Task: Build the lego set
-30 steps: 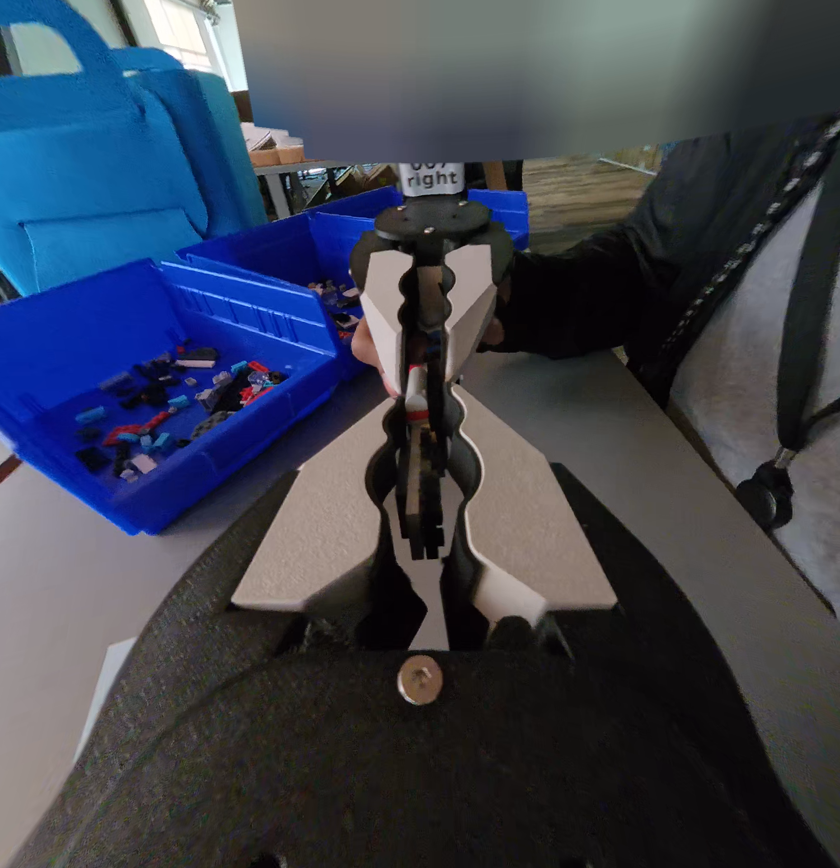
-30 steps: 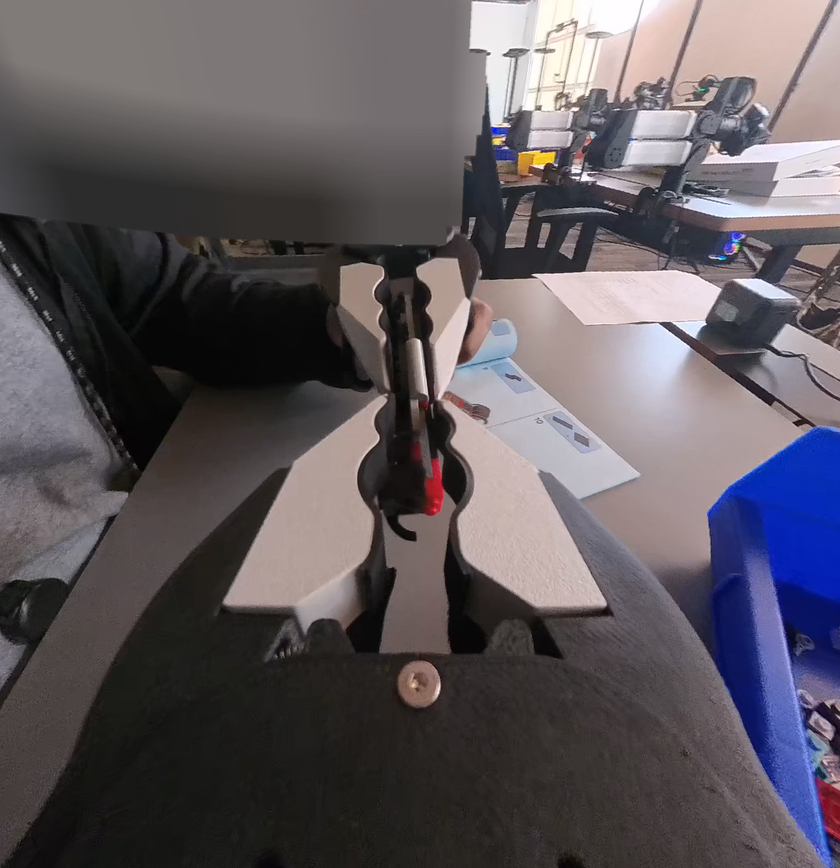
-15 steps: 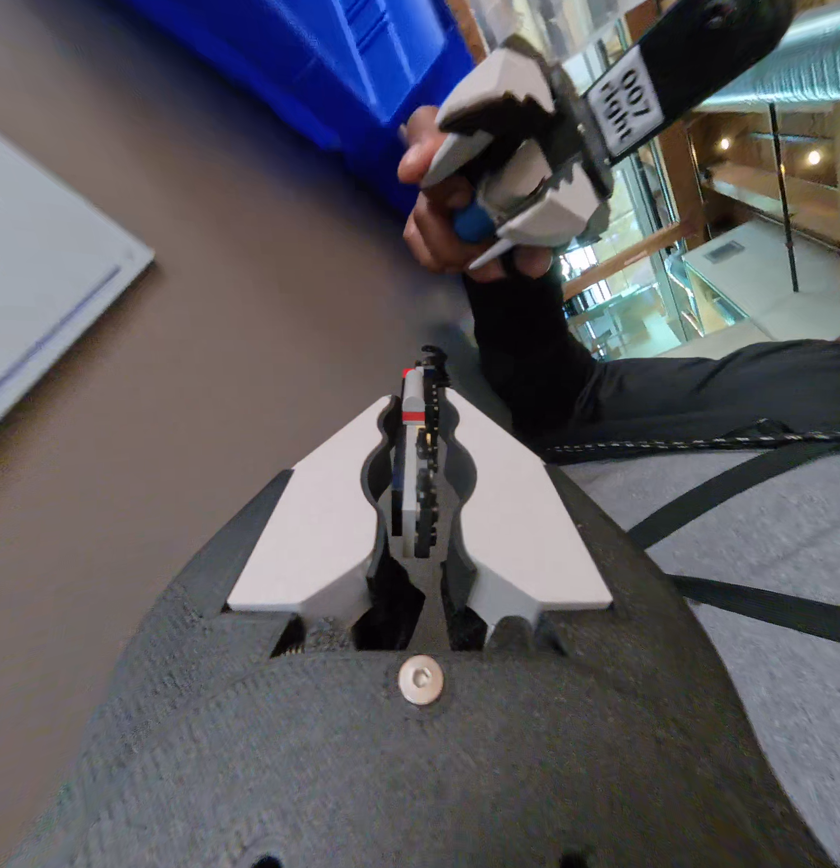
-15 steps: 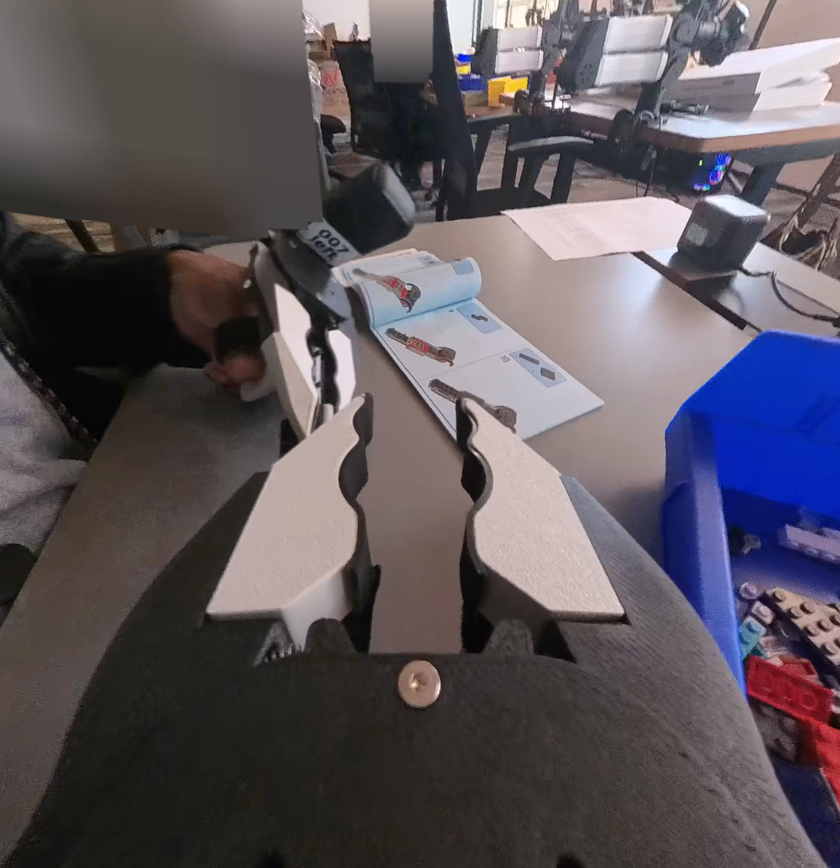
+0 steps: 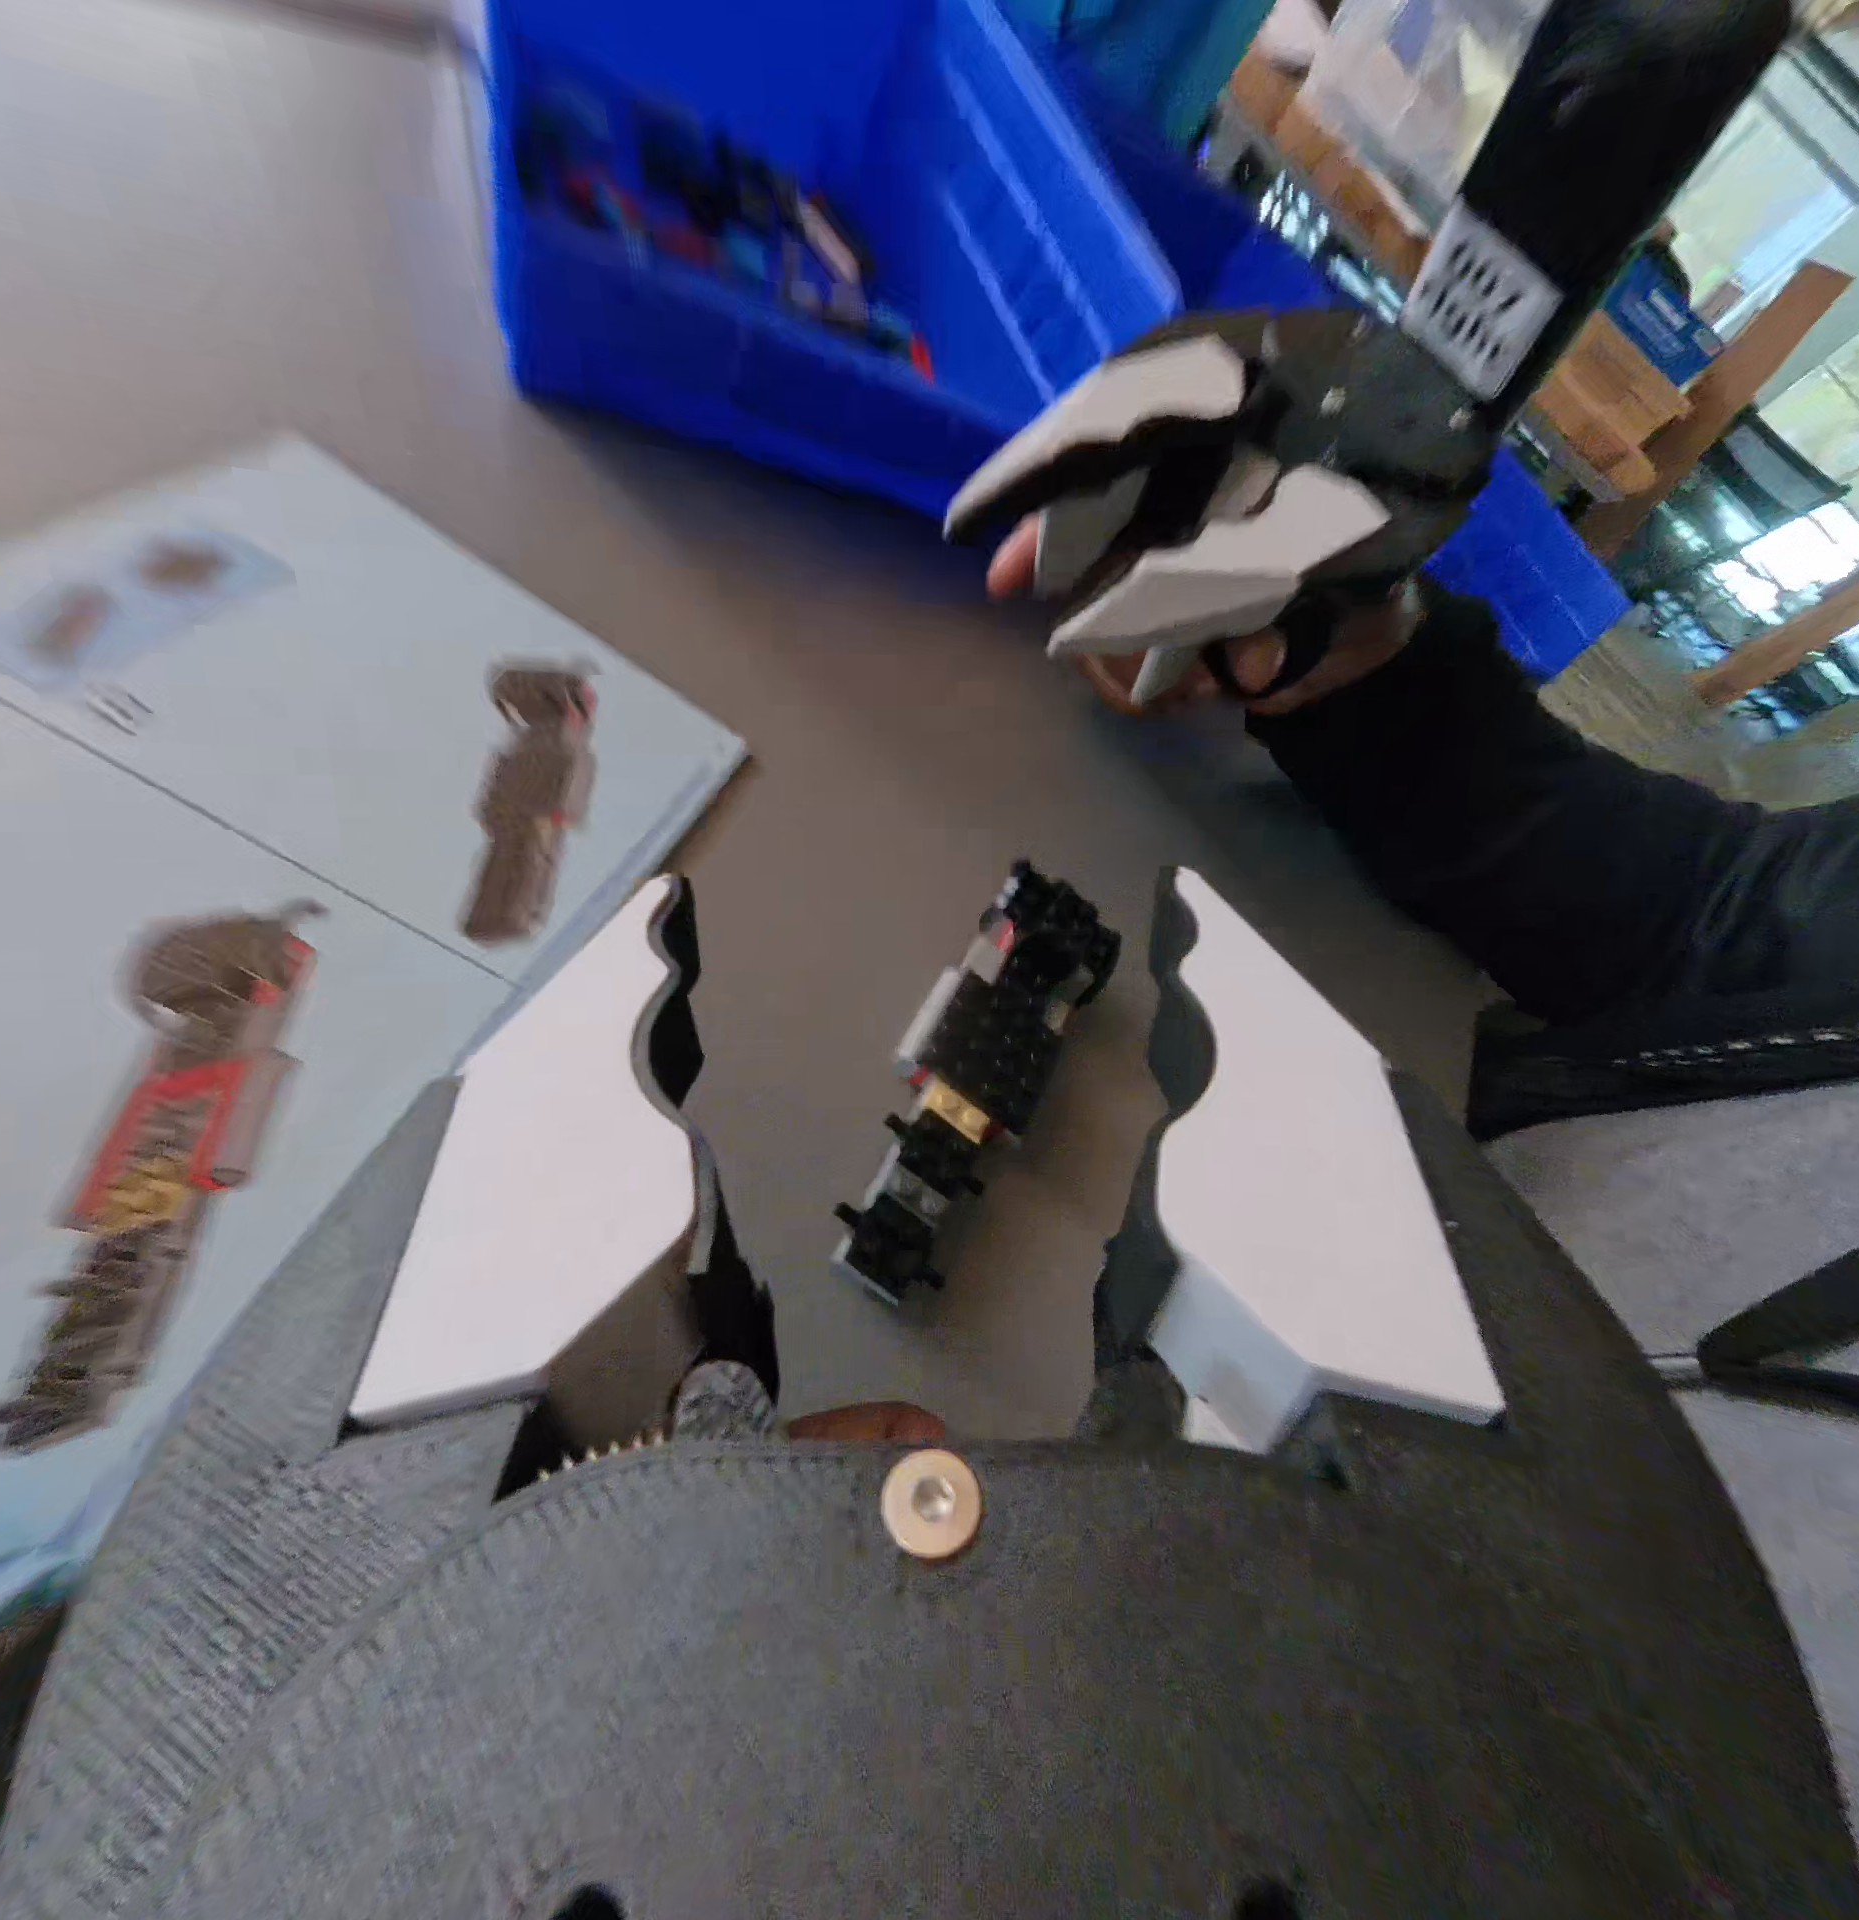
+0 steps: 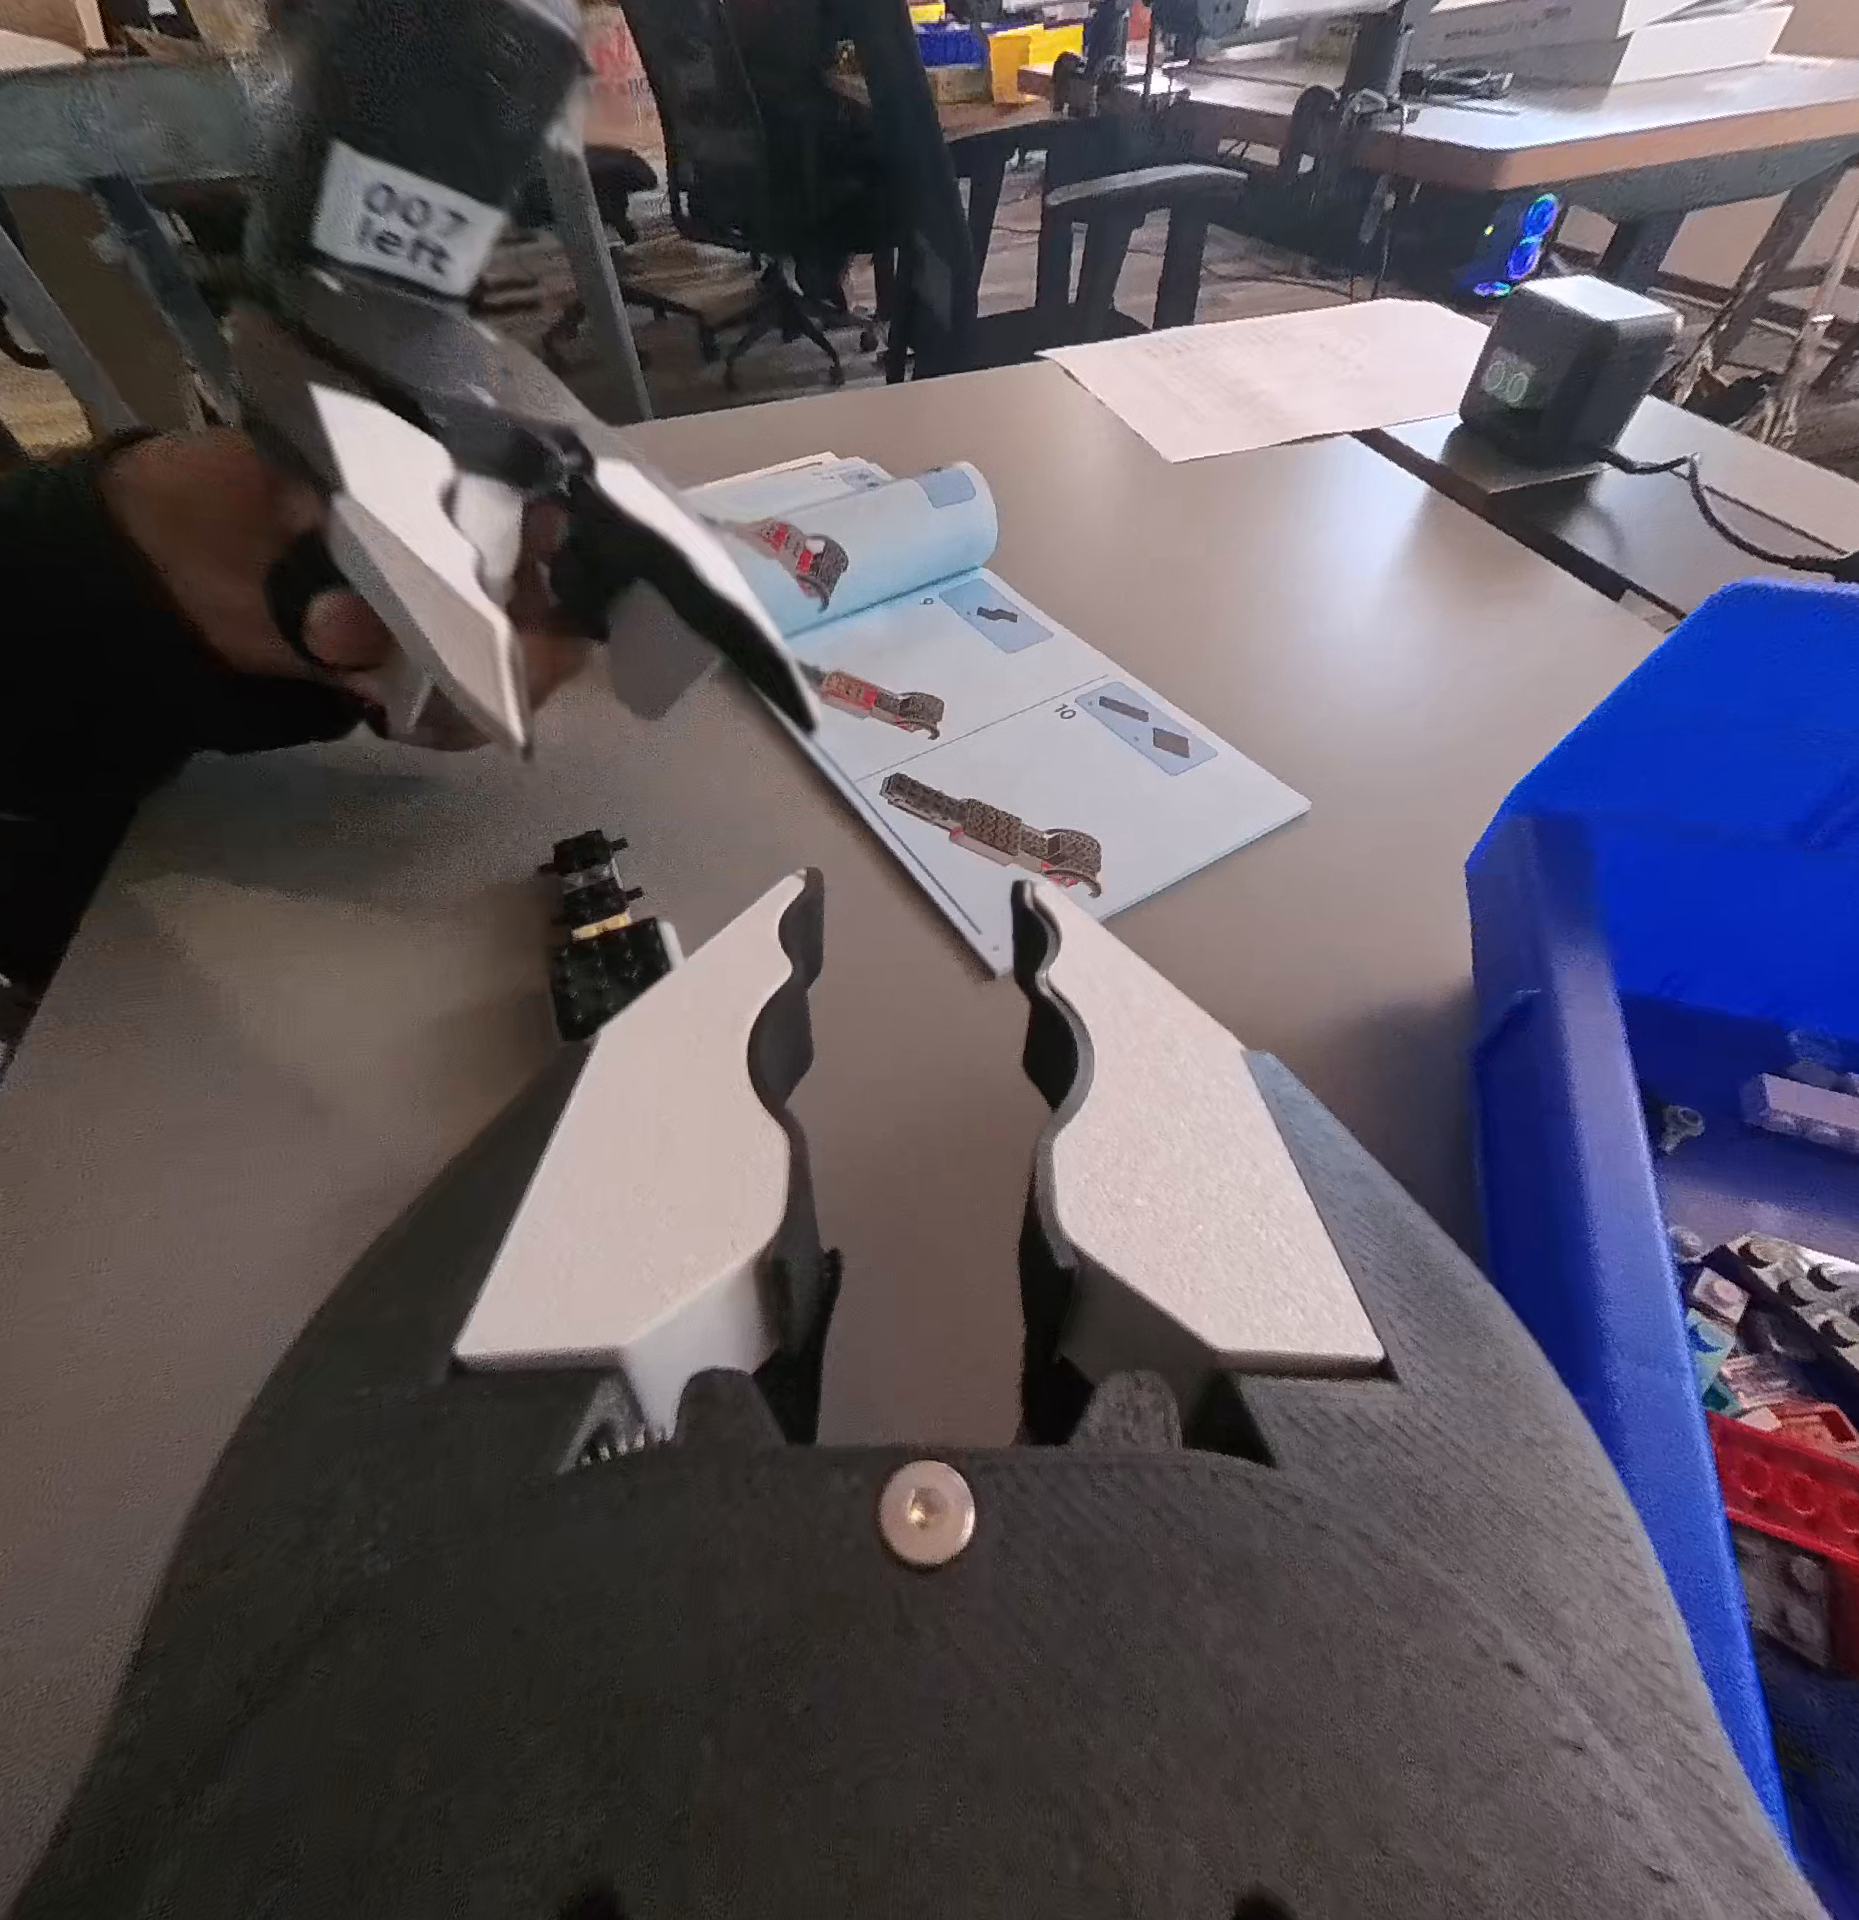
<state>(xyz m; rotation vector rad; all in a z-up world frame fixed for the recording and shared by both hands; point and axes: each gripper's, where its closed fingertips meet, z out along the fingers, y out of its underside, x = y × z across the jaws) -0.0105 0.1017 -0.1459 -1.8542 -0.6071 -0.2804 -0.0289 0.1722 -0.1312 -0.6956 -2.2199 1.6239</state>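
The left claw has let go and now gapes over the half-built lego model lying on the counter, the right claw open too, so the next piece likely comes from the blue bin

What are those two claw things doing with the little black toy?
A person is building a lego set with a gripper in each hand. Right now neither claw holds anything: the left gripper and the right gripper are both open. The half-built black lego model lies flat on the grey table, under the left gripper. The instruction booklet lies open beside it, and a blue bin of loose pieces sits nearby.
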